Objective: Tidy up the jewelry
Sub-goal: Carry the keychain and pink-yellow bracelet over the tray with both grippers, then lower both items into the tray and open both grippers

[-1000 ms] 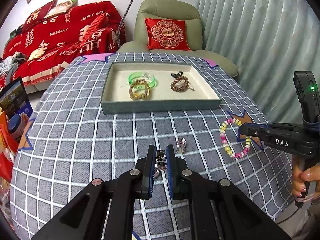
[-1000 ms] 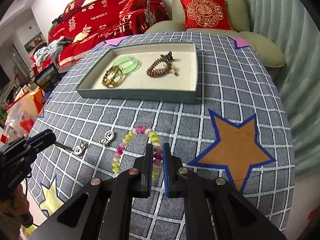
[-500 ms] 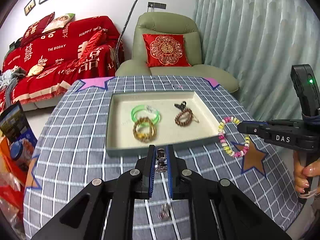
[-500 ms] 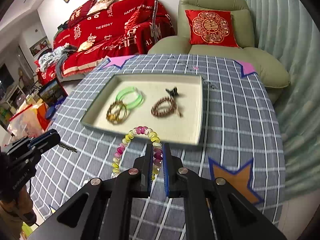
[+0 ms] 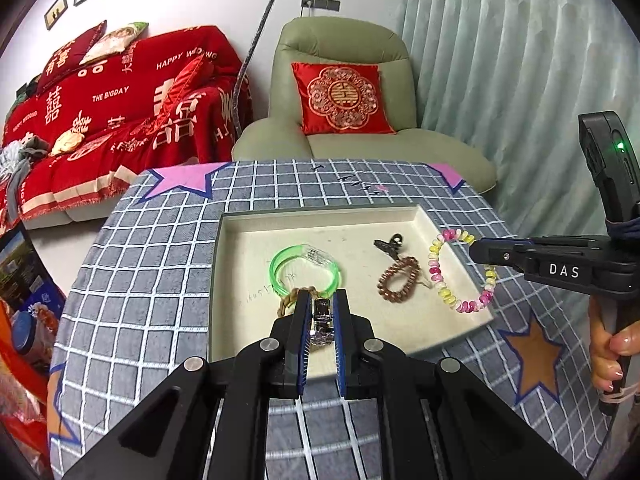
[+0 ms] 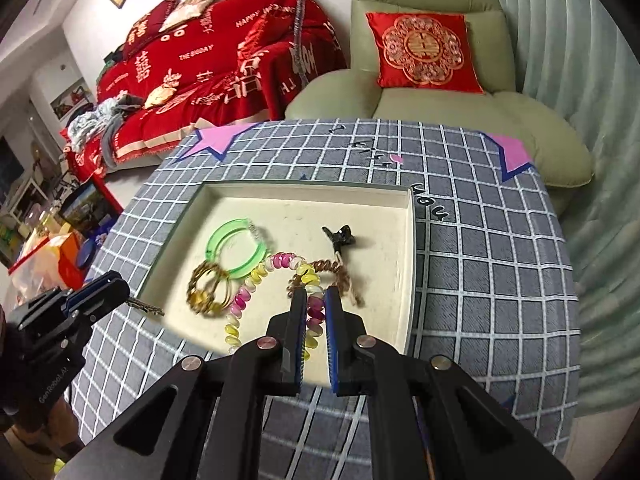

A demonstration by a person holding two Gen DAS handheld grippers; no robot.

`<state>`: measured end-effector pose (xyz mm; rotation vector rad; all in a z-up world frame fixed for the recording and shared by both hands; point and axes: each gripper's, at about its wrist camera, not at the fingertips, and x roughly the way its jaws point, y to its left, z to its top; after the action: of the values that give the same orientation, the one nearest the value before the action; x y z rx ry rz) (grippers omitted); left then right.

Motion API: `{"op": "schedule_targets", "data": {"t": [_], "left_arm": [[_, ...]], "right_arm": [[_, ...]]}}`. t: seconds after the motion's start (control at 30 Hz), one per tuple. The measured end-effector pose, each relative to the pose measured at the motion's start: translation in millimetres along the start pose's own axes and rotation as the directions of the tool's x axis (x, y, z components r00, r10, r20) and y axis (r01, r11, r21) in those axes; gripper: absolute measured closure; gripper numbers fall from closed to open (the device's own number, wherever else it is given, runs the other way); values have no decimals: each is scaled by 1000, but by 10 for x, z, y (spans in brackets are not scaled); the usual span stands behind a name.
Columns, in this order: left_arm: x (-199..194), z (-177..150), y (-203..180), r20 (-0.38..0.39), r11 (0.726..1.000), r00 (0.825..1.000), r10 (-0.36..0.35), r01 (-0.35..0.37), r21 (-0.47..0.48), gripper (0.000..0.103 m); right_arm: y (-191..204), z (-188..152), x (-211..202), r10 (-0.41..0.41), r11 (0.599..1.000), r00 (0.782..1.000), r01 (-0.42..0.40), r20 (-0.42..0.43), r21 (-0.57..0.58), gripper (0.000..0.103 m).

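My left gripper (image 5: pixel 321 308) is shut on a small silver hair clip (image 5: pixel 321 320) and holds it above the near edge of the cream tray (image 5: pixel 256 232). My right gripper (image 6: pixel 316 304) is shut on a pink-and-yellow bead bracelet (image 6: pixel 256 280), which hangs over the tray (image 6: pixel 384 216); the bracelet also shows in the left wrist view (image 5: pixel 444 292). In the tray lie a green bangle (image 5: pixel 304 268), a gold chain bracelet (image 6: pixel 208 292), a brown bead bracelet (image 5: pixel 398 284) and a black claw clip (image 5: pixel 388 245).
The tray sits on a round table with a grey checked cloth (image 5: pixel 140 280) with star patches. A green armchair (image 5: pixel 344 92) and a red-covered sofa (image 5: pixel 112 96) stand behind. A curtain (image 5: pixel 500 60) hangs at the right. Bags lie at the left (image 5: pixel 24 320).
Both grippers have risen and moved forward from the near tablecloth to over the tray, carrying the hair clip and the bead bracelet. A second small clip stayed behind on the cloth.
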<state>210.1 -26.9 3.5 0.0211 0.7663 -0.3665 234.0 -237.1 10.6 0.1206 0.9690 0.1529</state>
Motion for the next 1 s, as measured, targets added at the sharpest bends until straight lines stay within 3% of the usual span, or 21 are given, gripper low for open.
{"op": "schedule_targets", "data": {"t": [0.47, 1.0], "left_arm": [[708, 37, 122, -93, 997, 993, 67, -70, -31, 82], [893, -73, 82, -132, 991, 982, 132, -134, -8, 82]], "right_arm": [[-189, -21, 671, -28, 999, 996, 32, -89, 41, 93], [-205, -131, 854, -43, 998, 991, 48, -128, 33, 92]]}}
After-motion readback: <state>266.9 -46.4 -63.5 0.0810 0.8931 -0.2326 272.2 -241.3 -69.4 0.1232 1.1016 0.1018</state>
